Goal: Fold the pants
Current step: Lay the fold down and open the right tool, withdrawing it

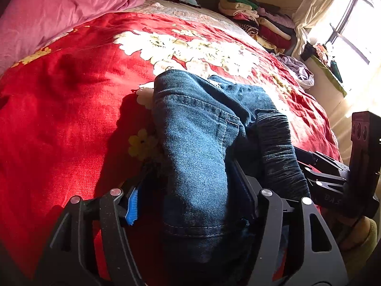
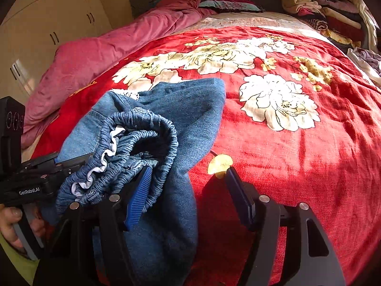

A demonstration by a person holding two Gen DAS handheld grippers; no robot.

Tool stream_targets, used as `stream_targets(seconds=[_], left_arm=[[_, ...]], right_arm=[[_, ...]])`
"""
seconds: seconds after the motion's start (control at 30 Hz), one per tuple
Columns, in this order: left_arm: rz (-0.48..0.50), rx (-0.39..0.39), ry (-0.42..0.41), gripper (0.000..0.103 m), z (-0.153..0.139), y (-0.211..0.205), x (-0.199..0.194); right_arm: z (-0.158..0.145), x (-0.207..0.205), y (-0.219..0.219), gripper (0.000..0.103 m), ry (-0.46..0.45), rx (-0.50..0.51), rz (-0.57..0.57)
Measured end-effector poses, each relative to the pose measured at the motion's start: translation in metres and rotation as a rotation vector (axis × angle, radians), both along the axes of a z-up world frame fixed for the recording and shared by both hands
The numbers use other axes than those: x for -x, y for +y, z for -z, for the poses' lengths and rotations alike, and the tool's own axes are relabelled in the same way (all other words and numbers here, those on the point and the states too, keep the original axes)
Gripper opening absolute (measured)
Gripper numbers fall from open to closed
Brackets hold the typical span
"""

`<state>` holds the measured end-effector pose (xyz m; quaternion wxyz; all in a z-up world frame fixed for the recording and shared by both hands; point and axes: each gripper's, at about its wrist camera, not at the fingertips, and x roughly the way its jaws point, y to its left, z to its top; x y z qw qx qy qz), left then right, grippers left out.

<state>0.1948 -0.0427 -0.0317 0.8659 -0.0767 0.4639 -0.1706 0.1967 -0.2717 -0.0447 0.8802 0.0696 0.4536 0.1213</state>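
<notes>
Blue denim pants (image 1: 197,128) lie bunched on the red flowered bedspread (image 1: 71,109). In the left wrist view my left gripper (image 1: 190,181) stands wide open with the denim draped between its fingers and over the right finger. In the right wrist view the pants (image 2: 166,124) lie at the left, with the elastic waistband (image 2: 142,138) gathered over the left blue finger pad (image 2: 139,197). My right gripper (image 2: 188,190) is open, its right finger over bare bedspread. The left gripper (image 2: 35,178) shows at that view's left edge, under the waistband.
A pink duvet (image 2: 100,54) lies along the bed's left side. Stacks of folded clothes (image 1: 259,16) sit at the far right corner by a curtained window (image 1: 345,23). Loose pale laundry (image 1: 297,69) lies at the bed's right edge. Wardrobe doors (image 2: 47,23) stand to the left.
</notes>
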Motion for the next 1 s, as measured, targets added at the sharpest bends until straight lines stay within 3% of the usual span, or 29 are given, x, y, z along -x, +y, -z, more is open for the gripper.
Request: stream_targets(seconds=[0.47,0.5,0.53,0.57,0.73,0.77,0.83,1.0], left_arm=[[-0.022,0.013,-0.045,0.064,-0.02,0.008,0.016],[-0.026,0.016,-0.053,0.066,-0.023,0.01,0.019],[-0.028,0.019,-0.061,0.069,-0.026,0.011,0.022],[-0.032,0.02,-0.068,0.073,-0.03,0.012,0.024],[-0.051,0.022,-0.103,0.086,-0.045,0.019,0.043],[-0.051,0.021,-0.108,0.087,-0.048,0.02,0.047],[-0.056,0.014,-0.122,0.092,-0.054,0.021,0.055],[-0.073,-0.001,-0.161,0.093,-0.068,0.023,0.075]], right_arm=[[-0.02,0.017,-0.004,0.068,-0.029,-0.004,0.046],[-0.023,0.02,-0.004,0.069,-0.036,-0.009,0.046],[-0.026,0.023,-0.005,0.085,-0.044,-0.008,0.047],[-0.03,0.028,-0.005,0.092,-0.059,-0.002,0.055],[-0.05,0.05,-0.006,0.093,-0.126,-0.009,0.057],[-0.054,0.055,-0.005,0.098,-0.139,-0.011,0.055],[-0.062,0.065,-0.004,0.098,-0.165,-0.011,0.055],[-0.078,0.088,-0.005,0.098,-0.229,-0.037,0.043]])
